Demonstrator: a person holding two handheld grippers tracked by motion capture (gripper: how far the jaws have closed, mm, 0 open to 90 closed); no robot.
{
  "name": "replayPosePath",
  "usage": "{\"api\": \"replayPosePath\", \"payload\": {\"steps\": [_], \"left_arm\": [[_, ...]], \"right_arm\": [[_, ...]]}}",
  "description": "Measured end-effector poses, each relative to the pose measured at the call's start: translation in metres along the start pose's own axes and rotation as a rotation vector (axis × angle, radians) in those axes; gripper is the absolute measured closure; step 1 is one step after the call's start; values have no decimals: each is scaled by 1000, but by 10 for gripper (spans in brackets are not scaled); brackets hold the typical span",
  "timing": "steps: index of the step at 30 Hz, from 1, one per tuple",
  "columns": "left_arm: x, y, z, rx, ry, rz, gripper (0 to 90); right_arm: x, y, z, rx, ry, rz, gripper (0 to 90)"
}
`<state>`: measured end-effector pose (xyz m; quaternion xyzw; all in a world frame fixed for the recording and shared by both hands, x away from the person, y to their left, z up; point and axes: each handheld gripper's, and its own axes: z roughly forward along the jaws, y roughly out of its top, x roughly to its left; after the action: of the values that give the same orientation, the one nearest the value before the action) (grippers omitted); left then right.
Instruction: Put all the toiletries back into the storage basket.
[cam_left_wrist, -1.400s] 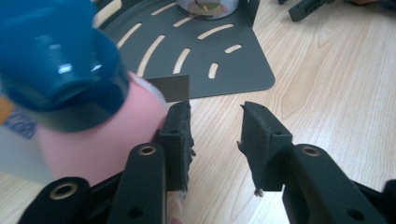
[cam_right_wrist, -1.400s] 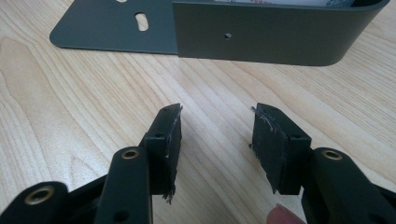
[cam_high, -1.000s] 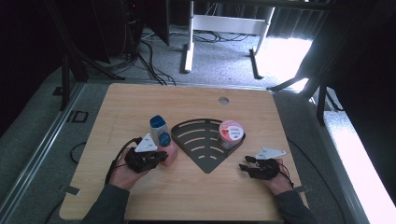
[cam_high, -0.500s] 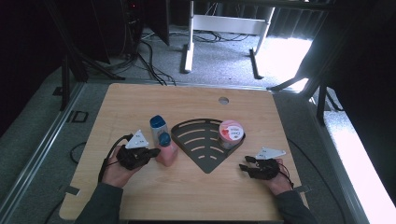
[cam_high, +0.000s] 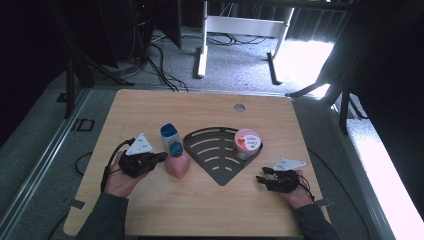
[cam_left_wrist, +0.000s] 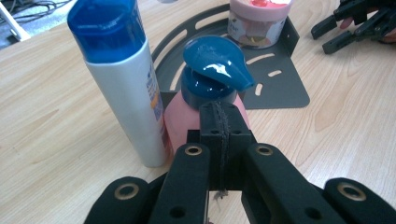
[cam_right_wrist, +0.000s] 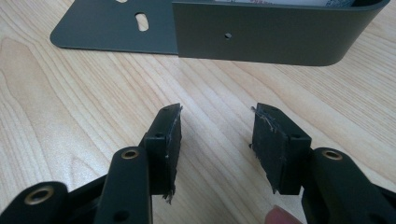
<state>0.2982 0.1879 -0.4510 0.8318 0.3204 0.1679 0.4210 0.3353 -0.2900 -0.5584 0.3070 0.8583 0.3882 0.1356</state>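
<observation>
The left hand-held gripper (cam_left_wrist: 219, 140) has its jaws pressed flat together with nothing between them, the tips just at the side of the pink bottle (cam_left_wrist: 180, 126), right below its blue pump cap (cam_left_wrist: 215, 70); whether the tips touch the bottle cannot be told. In the high view the left hand-held gripper (cam_high: 161, 157) sits left of the pink bottle (cam_high: 178, 164), pointing at it across the surface (cam_high: 150, 110).

The pink bottle stands upright on the wood, just off the left edge of the dark fan-shaped tray (cam_high: 220, 172). Close behind it stands a white bottle (cam_high: 168, 134) with a blue cap, also upright; in the left gripper view the white bottle (cam_left_wrist: 130, 102) is just beside the pink one, the two nearly touching.

A pink-lidded tub (cam_high: 247, 143) sits in the tray's right corner, against its raised wall.

The right hand-held gripper (cam_right_wrist: 215, 140) is about half open, its pads apart over bare wood and holding nothing, with the tray wall (cam_right_wrist: 280, 32) just ahead of it. In the high view the right hand-held gripper (cam_high: 261, 179) rests low at the right of the surface, near the tray's tip and well apart from the bottles
</observation>
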Motion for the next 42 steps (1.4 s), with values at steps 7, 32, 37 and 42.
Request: {"api": "replayPosePath", "payload": {"steps": [7, 32, 37, 42], "left_arm": [[0, 2, 0, -4, -5, 8, 899], [-31, 20, 26, 9, -94, 81, 897], [-35, 26, 33, 18, -110, 94, 897], [-37, 29, 41, 15, -123, 91, 871]], "right_arm": [[0, 0, 0, 0, -1, -2, 516], [0, 0, 0, -1, 2, 4, 515], [0, 0, 0, -1, 2, 3, 515], [0, 0, 0, 0, 2, 0, 516]]}}
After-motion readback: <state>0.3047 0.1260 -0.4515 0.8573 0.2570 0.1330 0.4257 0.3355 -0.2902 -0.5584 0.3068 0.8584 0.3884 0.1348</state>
